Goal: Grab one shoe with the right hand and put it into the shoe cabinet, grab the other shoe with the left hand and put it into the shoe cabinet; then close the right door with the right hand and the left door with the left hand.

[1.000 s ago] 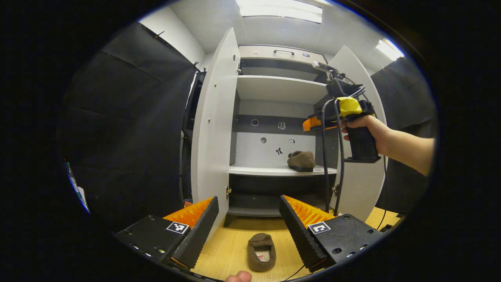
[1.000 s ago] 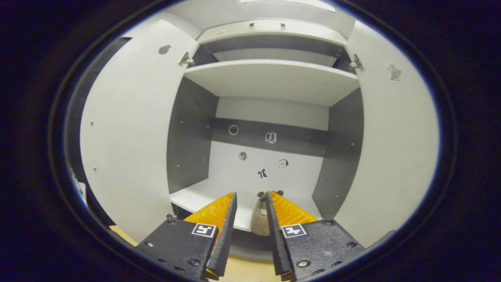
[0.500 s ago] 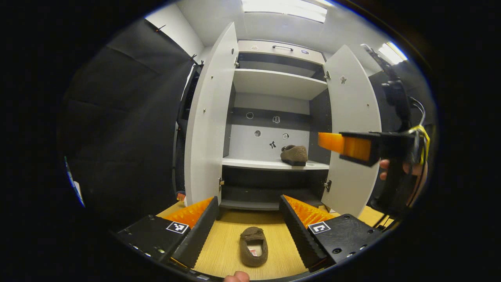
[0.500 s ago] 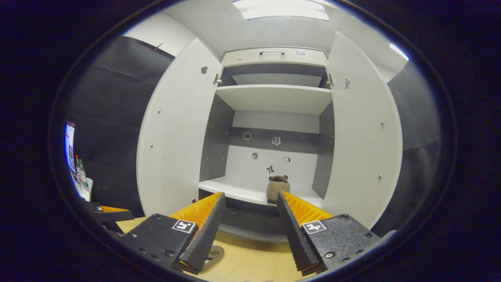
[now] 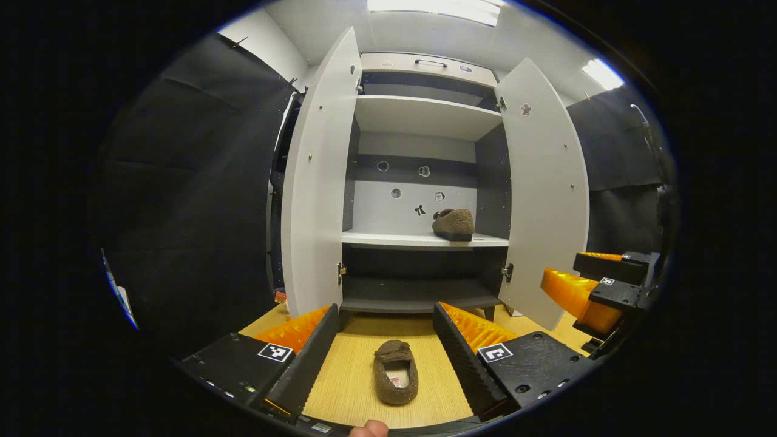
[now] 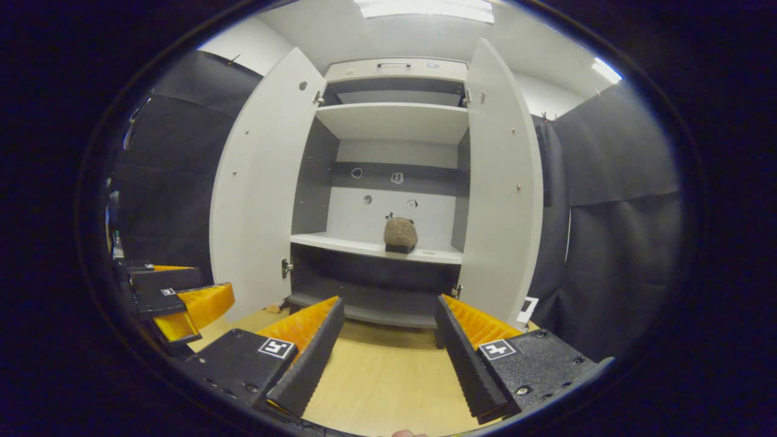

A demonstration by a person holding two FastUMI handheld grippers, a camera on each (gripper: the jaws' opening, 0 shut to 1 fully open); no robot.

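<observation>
Your left tool (image 5: 383, 340) hangs low with its fingers spread wide, gripping nothing. Your right tool (image 6: 388, 337) is level beside it, fingers likewise wide apart and empty. Each shows at the near edge of the other's view, both pointing forward.

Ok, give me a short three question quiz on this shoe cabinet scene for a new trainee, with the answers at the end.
1. True or false: both doors of the shoe cabinet stand open.
2. Where does the second shoe lie? A) on the middle shelf B) on the wooden floor in front of the cabinet C) between closed fingers
3. Fill in: the first shoe rests on the cabinet's ____ shelf, toward its right side.

Key:
1. True; the left door and right door are both swung out.
2. B; it lies ahead of the open left hand-held gripper.
3. Middle.
</observation>
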